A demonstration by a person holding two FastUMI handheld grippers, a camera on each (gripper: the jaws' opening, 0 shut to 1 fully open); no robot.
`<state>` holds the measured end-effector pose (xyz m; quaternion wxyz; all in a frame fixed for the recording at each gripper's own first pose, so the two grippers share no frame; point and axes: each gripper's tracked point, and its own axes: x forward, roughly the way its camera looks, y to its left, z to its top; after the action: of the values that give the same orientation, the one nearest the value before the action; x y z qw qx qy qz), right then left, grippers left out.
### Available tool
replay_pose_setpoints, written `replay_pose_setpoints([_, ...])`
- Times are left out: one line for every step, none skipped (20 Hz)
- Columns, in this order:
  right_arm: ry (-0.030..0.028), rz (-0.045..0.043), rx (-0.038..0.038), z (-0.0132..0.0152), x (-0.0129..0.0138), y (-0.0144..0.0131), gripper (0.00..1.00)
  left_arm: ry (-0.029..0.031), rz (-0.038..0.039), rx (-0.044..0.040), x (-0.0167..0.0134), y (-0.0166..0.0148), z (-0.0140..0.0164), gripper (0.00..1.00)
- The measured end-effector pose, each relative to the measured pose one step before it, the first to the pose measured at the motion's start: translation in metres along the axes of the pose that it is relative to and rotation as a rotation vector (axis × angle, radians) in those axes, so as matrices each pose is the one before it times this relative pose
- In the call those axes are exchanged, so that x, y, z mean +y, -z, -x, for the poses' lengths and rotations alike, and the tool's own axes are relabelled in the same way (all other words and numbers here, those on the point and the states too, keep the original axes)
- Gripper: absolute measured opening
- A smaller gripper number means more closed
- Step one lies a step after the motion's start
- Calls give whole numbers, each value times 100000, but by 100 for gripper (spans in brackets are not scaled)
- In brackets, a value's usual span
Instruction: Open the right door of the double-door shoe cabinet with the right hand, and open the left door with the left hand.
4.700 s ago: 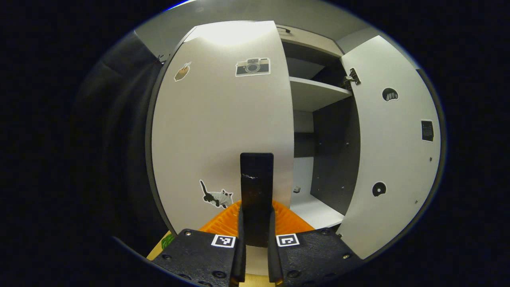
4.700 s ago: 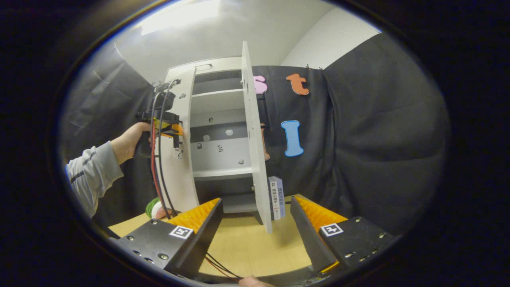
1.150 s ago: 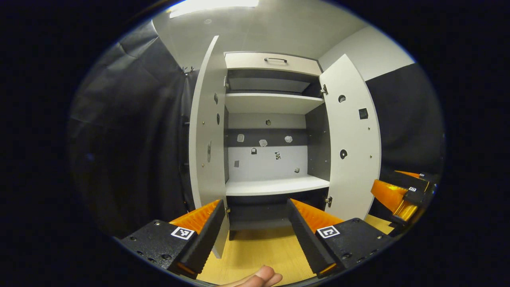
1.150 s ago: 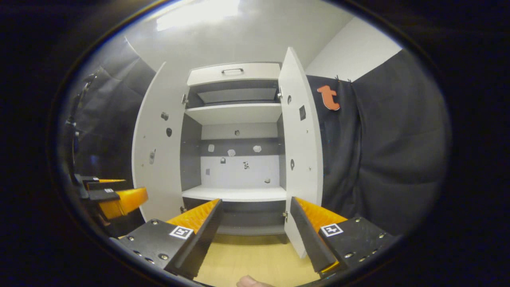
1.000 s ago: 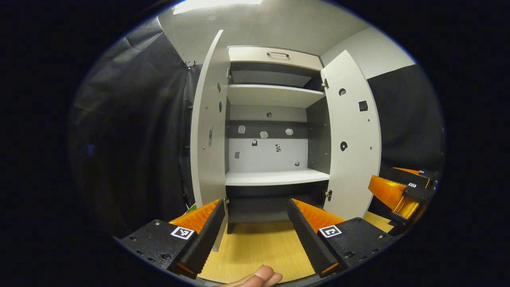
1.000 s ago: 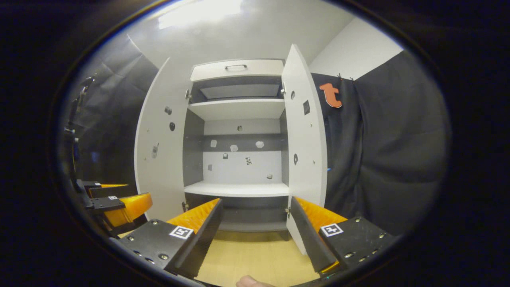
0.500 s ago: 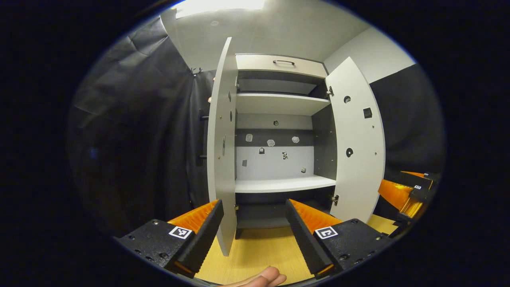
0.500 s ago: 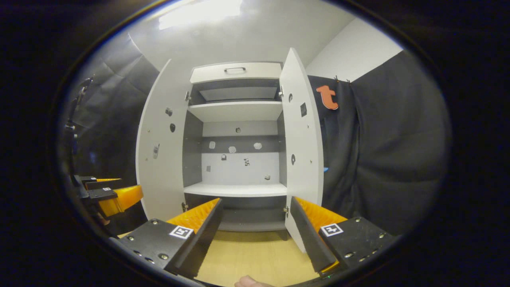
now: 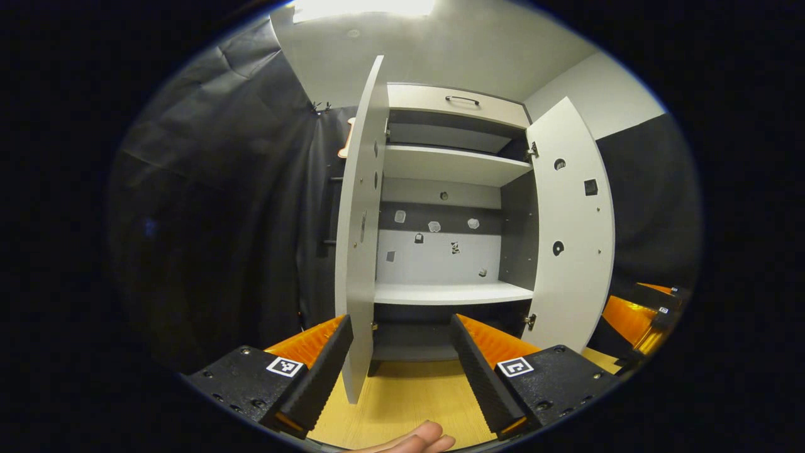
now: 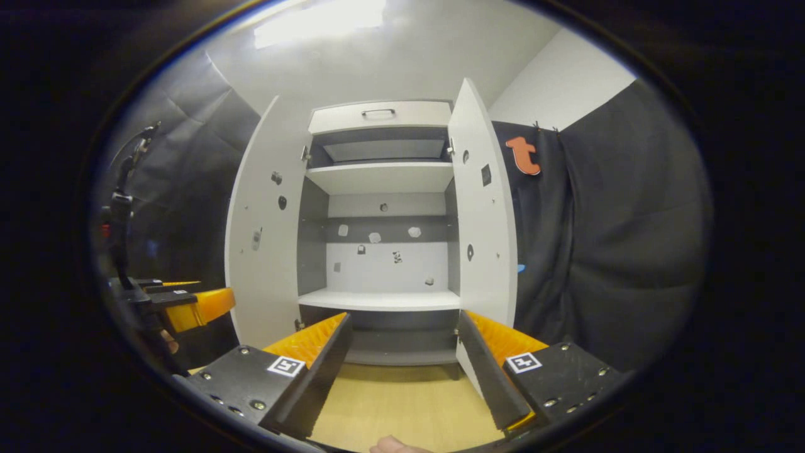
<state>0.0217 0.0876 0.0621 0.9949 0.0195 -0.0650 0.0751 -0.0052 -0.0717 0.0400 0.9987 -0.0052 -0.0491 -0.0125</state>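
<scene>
What I see around the booth

I see black cloth [image 9: 220, 207] hanging on both sides, all wrinkly. Down low I see a light wooden top [image 9: 409, 402]. Up high I see a white wall [image 10: 553, 88] above the cloth and a bright light [image 10: 321, 22] on the ceiling.

Stickers [image 9: 434, 226] on cabinet back panel too small to identify.

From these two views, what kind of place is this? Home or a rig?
Most likely a staged recording booth, not a home: black cloth wall hangs behind and beside a lone shoe cabinet, which stands on a bare wooden tabletop. Its shelves hold no shoes, only small stickers on the back panel.
</scene>
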Motion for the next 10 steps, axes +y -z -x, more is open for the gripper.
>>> replay_pose_setpoints([123, 57, 143, -4, 38, 81, 98, 881, -261, -884, -162, -212, 139, 96])
replay_pose_setpoints([129, -17, 133, -27, -17, 52, 100, 780, -104, -1004, -144, -223, 101, 96])
replay_pose_setpoints([123, -189, 106, 64, -31, 33, 100, 430, 9, -803, -37, -234, 157, 96])
replay_pose_setpoints([34, -341, -58, -38, -15, 58, 100, -536, 225, -536, 104, -100, 71, 96])
replay_pose_setpoints([-65, -354, -38, 24, -3, -8, 98, -649, 114, -356, 168, -118, 101, 96])
replay_pose_setpoints([56, -514, -86, -2, -37, 64, 100, -54, -326, -82, 49, 107, 45, 96])
replay_pose_setpoints([119, -491, 39, -86, -19, 97, 98, 68, -88, 646, -6, 190, -12, 93])
replay_pose_setpoints([-32, -185, 188, 31, -10, 93, 100, 82, 131, 1178, -7, 351, -100, 96])
replay_pose_setpoints([-75, 4, 126, 21, -7, 19, 100, 530, 313, 971, -81, 238, -13, 93])
replay_pose_setpoints([-111, 91, -3, 72, 21, 112, 98, 573, 421, 726, -152, 176, -100, 96])
